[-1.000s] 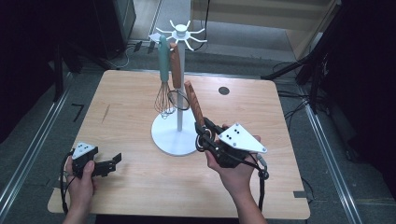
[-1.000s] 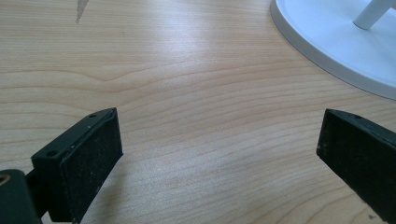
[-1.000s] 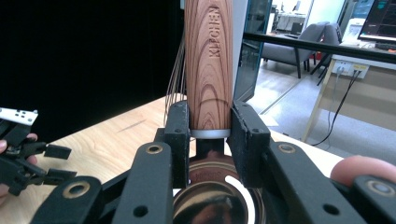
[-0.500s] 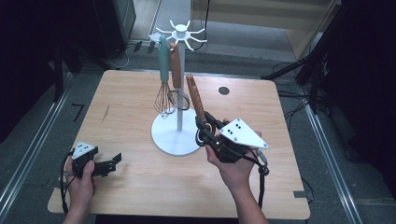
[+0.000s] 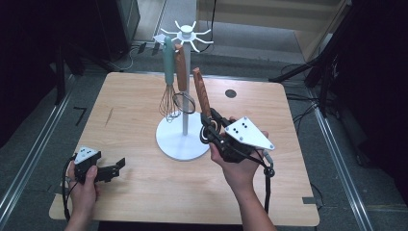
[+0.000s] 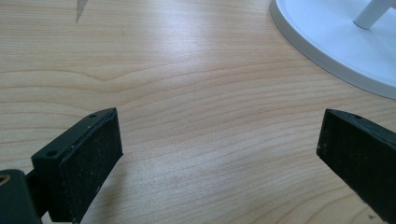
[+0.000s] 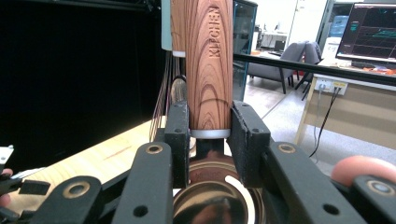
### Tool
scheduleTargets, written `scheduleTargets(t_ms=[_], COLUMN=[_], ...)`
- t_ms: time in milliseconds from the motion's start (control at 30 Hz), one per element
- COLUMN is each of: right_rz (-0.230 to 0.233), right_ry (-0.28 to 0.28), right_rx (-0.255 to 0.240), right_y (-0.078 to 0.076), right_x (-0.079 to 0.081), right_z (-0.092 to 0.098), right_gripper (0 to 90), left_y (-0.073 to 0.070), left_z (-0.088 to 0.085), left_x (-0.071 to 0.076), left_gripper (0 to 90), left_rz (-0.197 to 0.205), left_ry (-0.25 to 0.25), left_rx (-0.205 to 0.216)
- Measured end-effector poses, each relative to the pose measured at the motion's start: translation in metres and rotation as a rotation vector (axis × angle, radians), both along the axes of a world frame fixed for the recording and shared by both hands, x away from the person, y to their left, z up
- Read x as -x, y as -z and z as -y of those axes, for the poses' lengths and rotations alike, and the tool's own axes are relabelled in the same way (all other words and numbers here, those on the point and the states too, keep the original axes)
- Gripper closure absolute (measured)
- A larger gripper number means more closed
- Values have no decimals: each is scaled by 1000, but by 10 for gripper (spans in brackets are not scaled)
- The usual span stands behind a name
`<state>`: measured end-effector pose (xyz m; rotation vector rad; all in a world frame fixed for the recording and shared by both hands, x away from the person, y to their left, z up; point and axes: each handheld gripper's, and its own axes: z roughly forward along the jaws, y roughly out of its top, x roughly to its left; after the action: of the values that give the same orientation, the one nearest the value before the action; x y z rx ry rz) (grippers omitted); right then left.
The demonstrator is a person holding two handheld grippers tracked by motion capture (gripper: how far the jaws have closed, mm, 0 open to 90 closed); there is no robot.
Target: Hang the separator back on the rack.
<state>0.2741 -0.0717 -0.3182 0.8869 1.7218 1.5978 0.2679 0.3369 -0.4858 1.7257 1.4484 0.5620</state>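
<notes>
Nearest the person, the left gripper [image 5: 108,169] rests low on the pale wood-grain table [image 5: 134,202], its jaws wide apart with bare tabletop between them; in the left gripper view both black pads are cut off at the frame's edges. Further on, the right gripper [image 5: 208,126] clamps the wood-handled utensil [image 7: 208,60] at the base of its handle (stamped "KITCHEN"), jaws pressed to both sides. Its shiny metal bowl [image 7: 215,200] sits half hidden behind the linkage, so the utensil's kind is hard to tell. Just beyond stands the white rack [image 5: 182,139], round-based, carrying a teal-handled whisk [image 5: 168,77] and another wood-handled tool [image 5: 180,72].
</notes>
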Motion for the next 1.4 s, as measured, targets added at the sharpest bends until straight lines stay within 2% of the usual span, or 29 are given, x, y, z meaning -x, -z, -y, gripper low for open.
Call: scheduleTargets(t_ms=[1033,1400], right_rz=[38,40], right_ry=[56,56], right_rx=[-43,-29], right_y=[-25,-30], right_x=[-13,-17], right_z=[-1,-5], right_gripper=[719,719], left_y=[0,0], left_z=[-1,0], left_x=[-1,-1], left_gripper=[2,2], left_rz=[0,1], left_ry=[0,-1], left_rx=[8,10])
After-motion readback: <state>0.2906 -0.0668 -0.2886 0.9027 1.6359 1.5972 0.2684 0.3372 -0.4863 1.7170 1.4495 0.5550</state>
